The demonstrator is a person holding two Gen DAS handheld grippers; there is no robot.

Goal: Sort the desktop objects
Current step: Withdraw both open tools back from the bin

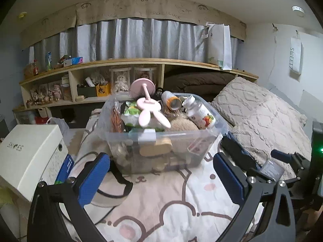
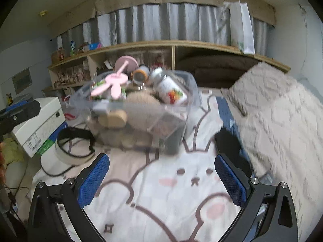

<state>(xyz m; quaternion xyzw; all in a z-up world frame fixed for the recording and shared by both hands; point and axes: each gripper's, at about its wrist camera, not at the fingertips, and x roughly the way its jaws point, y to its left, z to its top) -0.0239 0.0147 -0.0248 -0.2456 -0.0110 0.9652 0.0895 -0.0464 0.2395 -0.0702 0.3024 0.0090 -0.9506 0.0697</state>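
Bin packed, both grippers empty

Sorting looks nearly done or paused: the clear bin [image 1: 161,141] sits on the bed [image 1: 165,205], heaped with a pink mirror [image 1: 148,104], a bottle [image 1: 199,113] and soft things. The left gripper [image 1: 161,175] and right gripper [image 2: 161,178] hover before it, fingers spread wide, holding nothing. Next probably comes picking a loose item, perhaps the visor [image 2: 70,151] beside the bin.

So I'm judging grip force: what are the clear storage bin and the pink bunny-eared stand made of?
The clear storage bin looks like thin, glossy, see-through plastic; its contents show through the wall. The pink bunny-eared stand seems smooth, matte moulded plastic, possibly silicone, with even colour and rounded edges.
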